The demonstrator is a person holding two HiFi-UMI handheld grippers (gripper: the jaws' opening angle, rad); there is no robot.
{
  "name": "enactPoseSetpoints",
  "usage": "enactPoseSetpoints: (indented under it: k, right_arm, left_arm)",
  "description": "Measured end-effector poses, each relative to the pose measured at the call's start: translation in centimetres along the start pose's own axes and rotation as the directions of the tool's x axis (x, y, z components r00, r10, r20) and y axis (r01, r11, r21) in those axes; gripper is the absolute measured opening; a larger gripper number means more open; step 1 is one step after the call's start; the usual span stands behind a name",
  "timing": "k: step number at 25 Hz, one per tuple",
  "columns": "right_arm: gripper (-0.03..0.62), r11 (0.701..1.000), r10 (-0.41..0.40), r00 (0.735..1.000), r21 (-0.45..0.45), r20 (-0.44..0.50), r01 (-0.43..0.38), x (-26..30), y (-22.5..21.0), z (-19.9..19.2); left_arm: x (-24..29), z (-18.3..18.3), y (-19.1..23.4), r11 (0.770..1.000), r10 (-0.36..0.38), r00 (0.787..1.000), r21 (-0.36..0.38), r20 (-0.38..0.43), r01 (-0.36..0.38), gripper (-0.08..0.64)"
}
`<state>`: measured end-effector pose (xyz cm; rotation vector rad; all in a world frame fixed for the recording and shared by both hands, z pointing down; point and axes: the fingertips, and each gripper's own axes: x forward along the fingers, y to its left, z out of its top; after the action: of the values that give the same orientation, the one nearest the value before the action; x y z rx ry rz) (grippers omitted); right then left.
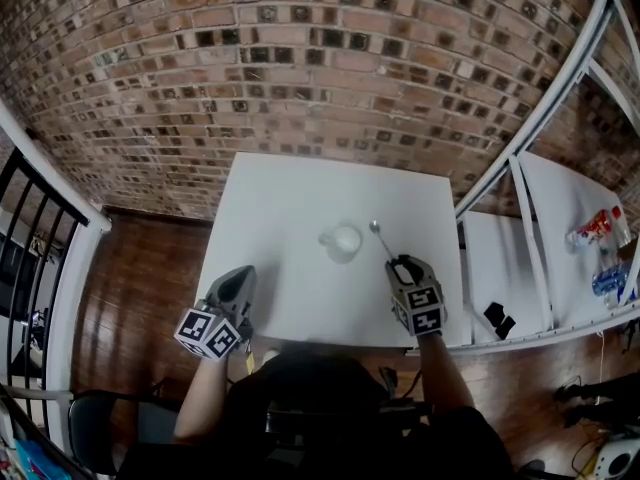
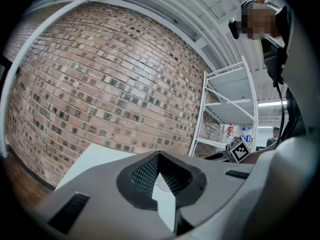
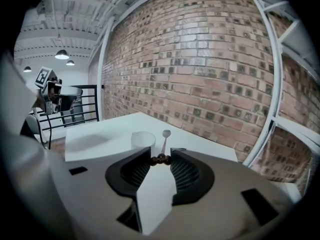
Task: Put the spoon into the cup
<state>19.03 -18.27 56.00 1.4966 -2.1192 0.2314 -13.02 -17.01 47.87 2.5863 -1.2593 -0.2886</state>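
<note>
The spoon (image 1: 381,240) is pinched at its beaded handle end between the jaws of the right gripper (image 1: 403,263). Its bowl points away from the person, just right of the white cup (image 1: 341,239) on the white table (image 1: 290,193). To do this step well, the person should probably carry the bowl over the cup's rim, tip it downward, and release only once it is inside. The left gripper (image 1: 235,283), well left of the cup, has its jaws together on nothing.

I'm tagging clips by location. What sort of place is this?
Likely an indoor workshop or lab space: bare brick wall, white metal shelving holding bottles, a plain white table on a wooden floor.
</note>
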Motion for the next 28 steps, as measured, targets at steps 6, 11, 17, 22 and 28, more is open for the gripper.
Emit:
enactPoseSetpoints:
  k: [6,11,17,22,28]
  right_arm:
    - [0.130,0.996,0.087,0.996,-0.013,0.018,-0.087,1.0,2.5,2.7]
    - [0.130,0.989,0.149,0.989,-0.025,-0.024,-0.149,2.4,4.5,2.3]
    - [0.130,0.983,0.179,0.980,-0.032,-0.092,-0.183,3.6,5.4,1.3]
    - [0.129,0.980,0.200,0.973,0.002,-0.112,-0.201,5.4,5.0,1.6]
    - [0.129,0.973,0.228,0.964,0.059,-0.133,-0.222,8.0,5.1,1.6]
  left_arm:
    - [-0.6,0.0,0.5,1.000,0.021,1.000,-0.008,0.012,-0.021,0.005]
    - [-1.2,0.1,1.2,0.999,0.044,0.999,-0.014,0.021,-0.044,0.005]
    - [-1.9,0.0,2.0,0.997,0.073,0.997,-0.025,0.027,-0.072,0.005]
    - [-1.9,-0.2,2.7,0.996,0.089,0.996,-0.033,0.030,-0.088,0.005]
    - [-2.0,0.0,3.6,0.993,0.116,0.993,-0.036,0.033,-0.115,0.005]
